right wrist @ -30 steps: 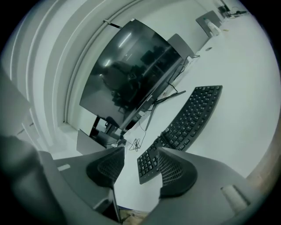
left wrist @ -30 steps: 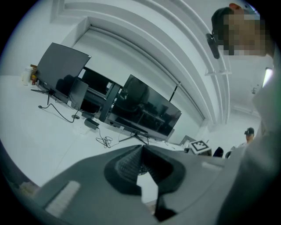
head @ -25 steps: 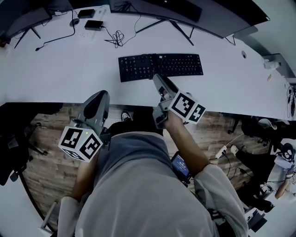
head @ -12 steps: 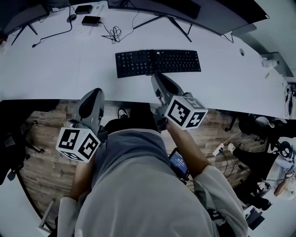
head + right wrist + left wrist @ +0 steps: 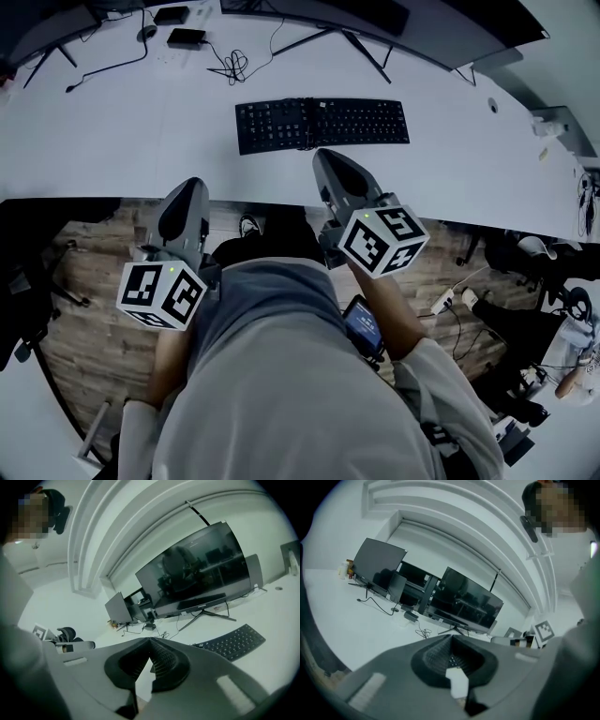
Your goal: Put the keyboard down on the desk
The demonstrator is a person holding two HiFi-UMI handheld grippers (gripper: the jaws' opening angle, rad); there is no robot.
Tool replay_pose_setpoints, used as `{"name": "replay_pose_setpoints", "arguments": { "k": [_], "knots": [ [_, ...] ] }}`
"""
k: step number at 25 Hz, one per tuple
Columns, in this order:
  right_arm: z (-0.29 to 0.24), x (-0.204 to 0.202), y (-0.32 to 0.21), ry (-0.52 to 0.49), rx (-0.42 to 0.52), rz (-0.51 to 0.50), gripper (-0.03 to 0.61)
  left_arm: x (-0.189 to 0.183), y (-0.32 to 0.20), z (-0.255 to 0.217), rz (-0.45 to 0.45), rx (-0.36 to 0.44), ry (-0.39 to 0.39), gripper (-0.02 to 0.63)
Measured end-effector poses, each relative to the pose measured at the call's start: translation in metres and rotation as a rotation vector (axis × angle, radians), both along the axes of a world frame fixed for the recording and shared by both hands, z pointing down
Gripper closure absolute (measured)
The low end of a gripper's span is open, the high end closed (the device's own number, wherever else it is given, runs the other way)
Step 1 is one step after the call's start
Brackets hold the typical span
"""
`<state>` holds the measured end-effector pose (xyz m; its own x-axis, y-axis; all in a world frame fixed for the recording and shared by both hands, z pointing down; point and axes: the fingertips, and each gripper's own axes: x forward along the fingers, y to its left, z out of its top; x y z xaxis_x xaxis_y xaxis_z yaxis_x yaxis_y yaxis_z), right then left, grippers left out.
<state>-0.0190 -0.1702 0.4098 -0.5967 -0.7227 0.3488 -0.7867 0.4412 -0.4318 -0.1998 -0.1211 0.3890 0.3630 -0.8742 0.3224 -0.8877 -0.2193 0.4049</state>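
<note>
Right gripper [image 5: 327,159]: a second ago its tip overlaps the near edge of the keyboard [image 5: 322,123] at frame centre. Now the tip sits just below that edge and no longer covers any keys; can't tell if it is touching or just clear.

The gripper is rolled about its own axis. Its marker cube [image 5: 382,241] shows a different face to the head camera and sits lower in the frame.

Its jaws have just been closing. The tips now meet, with nothing between them.

The keyboard also sits slightly higher in the head view than a second ago.
</note>
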Motion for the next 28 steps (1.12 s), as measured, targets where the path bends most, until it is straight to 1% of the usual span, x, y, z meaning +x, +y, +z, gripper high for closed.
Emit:
{"name": "replay_pose_setpoints", "arguments": {
  "k": [3, 9, 14, 16, 28],
  "knots": [
    [-0.002, -0.005, 0.003, 0.055, 0.025, -0.032, 0.575, 0.000, 0.001, 0.002, -0.001, -0.013, -0.020, 0.614],
    [-0.005, -0.009, 0.008, 0.101, 0.041, -0.065, 0.575, -0.010, 0.005, 0.006, -0.040, -0.032, -0.056, 0.614],
    [0.004, -0.005, 0.010, 0.194, 0.023, -0.058, 0.575, -0.009, 0.006, 0.007, -0.034, -0.039, -0.077, 0.614],
    [0.006, -0.005, 0.010, 0.216, 0.015, -0.059, 0.575, -0.010, 0.006, 0.008, -0.036, -0.046, -0.081, 0.614],
    [0.011, -0.008, 0.021, 0.246, -0.007, -0.081, 0.579, -0.005, 0.006, 0.012, -0.018, -0.052, -0.073, 0.614]
  ]
}}
